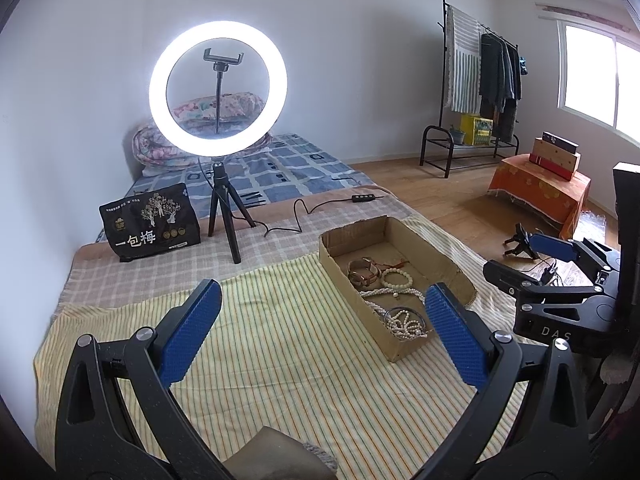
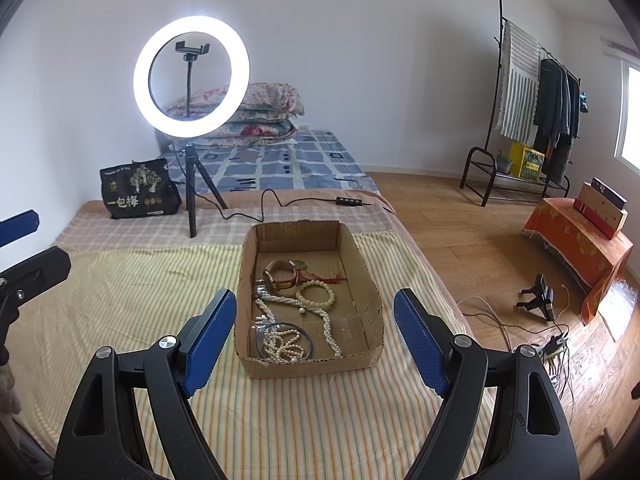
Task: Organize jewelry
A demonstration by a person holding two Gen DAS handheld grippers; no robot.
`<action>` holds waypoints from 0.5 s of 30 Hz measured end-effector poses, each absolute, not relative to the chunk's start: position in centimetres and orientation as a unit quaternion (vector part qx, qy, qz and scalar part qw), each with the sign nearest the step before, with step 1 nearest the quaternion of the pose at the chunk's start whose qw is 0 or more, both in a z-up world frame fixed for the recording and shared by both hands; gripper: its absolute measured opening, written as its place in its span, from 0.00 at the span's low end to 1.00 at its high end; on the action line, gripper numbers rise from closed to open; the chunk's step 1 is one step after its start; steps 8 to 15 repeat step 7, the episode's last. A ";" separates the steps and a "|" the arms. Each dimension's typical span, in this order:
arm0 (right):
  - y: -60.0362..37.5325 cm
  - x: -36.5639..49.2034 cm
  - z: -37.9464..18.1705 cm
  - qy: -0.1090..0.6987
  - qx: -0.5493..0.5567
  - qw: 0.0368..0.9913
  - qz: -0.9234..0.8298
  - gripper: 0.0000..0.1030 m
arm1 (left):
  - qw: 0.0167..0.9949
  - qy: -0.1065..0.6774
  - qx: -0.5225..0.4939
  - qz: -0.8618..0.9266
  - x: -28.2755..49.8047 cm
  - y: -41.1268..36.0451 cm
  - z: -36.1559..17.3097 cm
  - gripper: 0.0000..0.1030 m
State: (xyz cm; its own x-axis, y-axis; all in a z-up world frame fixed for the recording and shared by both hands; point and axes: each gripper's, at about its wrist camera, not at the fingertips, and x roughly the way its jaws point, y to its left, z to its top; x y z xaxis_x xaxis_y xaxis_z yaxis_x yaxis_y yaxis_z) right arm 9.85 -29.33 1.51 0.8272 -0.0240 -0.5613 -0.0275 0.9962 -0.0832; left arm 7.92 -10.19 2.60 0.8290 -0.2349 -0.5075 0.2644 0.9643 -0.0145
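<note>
1. While we hold both claws spread and empty above the striped yellow cloth, the shallow brown cardboard box lies just ahead of the right gripper, its long axis running away from it.
2. Right of the left gripper, that box gathers the white pearl necklace, blue bangle and tan-strapped watch, probably for sorting.
</note>
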 end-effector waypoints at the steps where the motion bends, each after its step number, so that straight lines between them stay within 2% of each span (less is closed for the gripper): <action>1: -29.3 9.9 1.5 0.294 -0.044 0.955 0.001 0.79 | 0.956 0.262 0.028 -0.131 8.0 -10.2 2.6 1.00; 15: -29.5 9.7 1.4 0.294 -0.047 0.955 0.002 0.79 | 0.958 0.254 0.035 -0.132 7.8 -10.1 2.5 1.00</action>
